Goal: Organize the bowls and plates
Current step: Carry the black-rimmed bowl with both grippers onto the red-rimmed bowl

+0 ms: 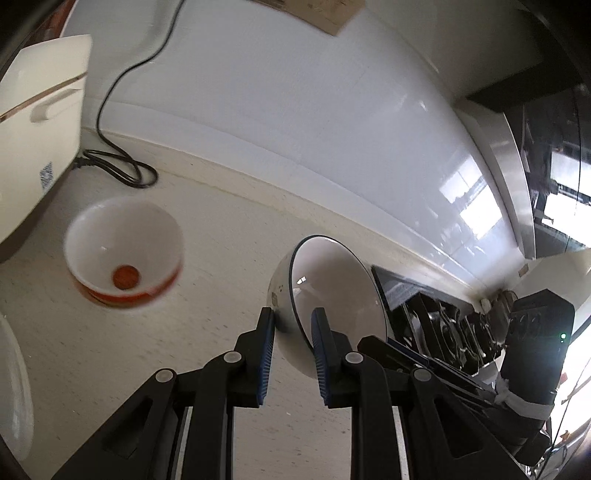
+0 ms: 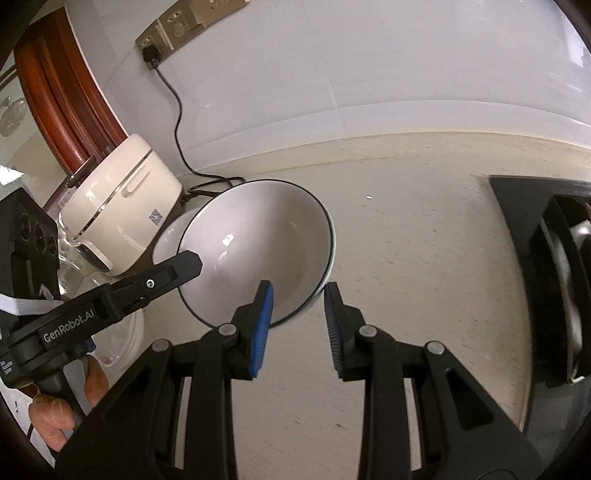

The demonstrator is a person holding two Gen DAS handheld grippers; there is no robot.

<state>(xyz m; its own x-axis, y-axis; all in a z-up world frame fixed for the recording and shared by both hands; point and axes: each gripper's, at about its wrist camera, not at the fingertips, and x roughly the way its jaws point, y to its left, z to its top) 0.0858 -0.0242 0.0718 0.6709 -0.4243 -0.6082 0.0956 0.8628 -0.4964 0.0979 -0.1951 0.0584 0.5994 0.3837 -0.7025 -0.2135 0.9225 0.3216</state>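
Left wrist view: left tongs (image 1: 292, 325) clamp the white dark-rimmed ceramic bowl (image 1: 332, 299); right tongs (image 2: 298, 301) straddle its rim, released. We should lower it level.

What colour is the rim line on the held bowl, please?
A thin dark line edges the white bowl, clearest in the right wrist view.

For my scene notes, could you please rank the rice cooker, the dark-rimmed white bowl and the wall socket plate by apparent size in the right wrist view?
1. dark-rimmed white bowl, though it is nearest the camera
2. rice cooker, close behind it
3. wall socket plate
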